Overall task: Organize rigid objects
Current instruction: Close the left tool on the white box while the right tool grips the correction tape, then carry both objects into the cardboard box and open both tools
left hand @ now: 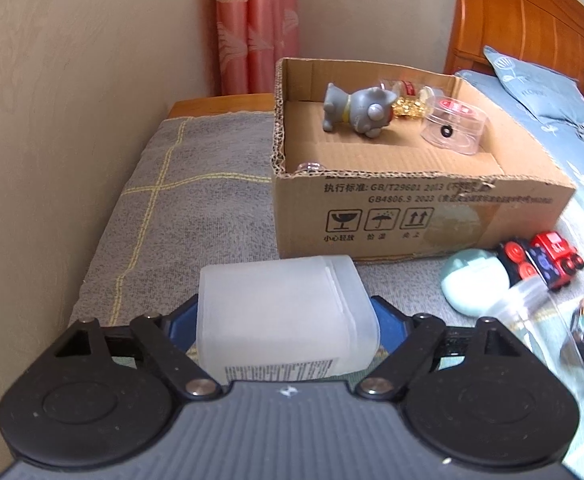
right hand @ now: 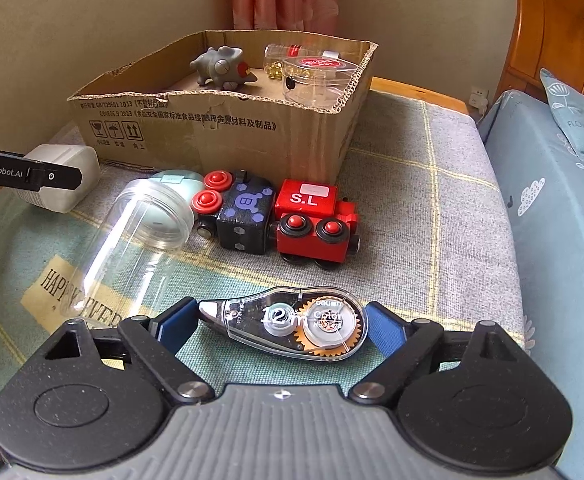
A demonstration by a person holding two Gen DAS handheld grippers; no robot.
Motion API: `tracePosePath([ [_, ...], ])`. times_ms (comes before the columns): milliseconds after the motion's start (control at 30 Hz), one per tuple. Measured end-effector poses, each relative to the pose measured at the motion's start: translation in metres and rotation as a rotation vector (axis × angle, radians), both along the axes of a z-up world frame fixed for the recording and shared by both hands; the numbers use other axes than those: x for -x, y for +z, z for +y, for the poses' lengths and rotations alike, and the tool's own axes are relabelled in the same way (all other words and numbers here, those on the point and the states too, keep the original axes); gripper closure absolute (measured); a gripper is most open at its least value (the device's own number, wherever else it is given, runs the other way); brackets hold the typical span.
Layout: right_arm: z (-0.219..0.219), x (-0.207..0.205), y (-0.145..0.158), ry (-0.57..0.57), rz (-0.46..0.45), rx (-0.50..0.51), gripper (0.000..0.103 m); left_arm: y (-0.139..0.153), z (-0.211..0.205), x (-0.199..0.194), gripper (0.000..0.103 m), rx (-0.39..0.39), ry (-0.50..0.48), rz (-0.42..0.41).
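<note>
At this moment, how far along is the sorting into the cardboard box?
Done: the cardboard box already holds a grey figurine and clear round case. In hand: the left gripper brackets a frosted white box; the right gripper brackets a correction tape, both apparently on the blanket. Left: the toy train, clear jar and mint case.

The left gripper [left hand: 288,320] points steeply downward, its blue pads [left hand: 182,320] set at either side of a frosted white box [left hand: 284,316], close against its walls. The right gripper [right hand: 282,326] tilts down likewise, jaws spread wide around a correction tape dispenser [right hand: 292,322], the pads near its ends.
</note>
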State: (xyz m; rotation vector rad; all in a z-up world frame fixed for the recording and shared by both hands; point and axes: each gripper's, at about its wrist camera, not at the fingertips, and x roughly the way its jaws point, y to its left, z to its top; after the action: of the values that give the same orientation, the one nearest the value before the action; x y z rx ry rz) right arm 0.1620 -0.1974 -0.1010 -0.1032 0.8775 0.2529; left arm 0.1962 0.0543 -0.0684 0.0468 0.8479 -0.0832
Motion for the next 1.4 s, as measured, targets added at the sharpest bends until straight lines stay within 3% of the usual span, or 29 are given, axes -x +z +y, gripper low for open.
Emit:
tracePosePath([
  [533,-0.007,0.009,0.031,0.086,-0.034,0.011,0.011,0.046,-0.005,0.028,0.019,-0.045,-0.132,-0.041],
  [933,-0.009,0.006,0.063,0.132,-0.095,0.021,0.011,0.105,-0.039,0.006,0.019,-0.031,-0.286,-0.171],
  [1200,-0.007,0.000,0.076,0.128,-0.132,0.042,0.011,0.106,-0.062,-0.047,0.019,-0.047,-0.266,-0.239],
  [1267,-0.005,-0.001,0.078,0.129,-0.137,0.041,0.011,0.099,-0.060,-0.053,0.011,-0.045,-0.216,-0.271],
  [1400,0.000,-0.003,0.080,0.138,-0.143,0.042,0.011,0.082,-0.049,-0.050,0.010,-0.018,-0.192,-0.211],
])
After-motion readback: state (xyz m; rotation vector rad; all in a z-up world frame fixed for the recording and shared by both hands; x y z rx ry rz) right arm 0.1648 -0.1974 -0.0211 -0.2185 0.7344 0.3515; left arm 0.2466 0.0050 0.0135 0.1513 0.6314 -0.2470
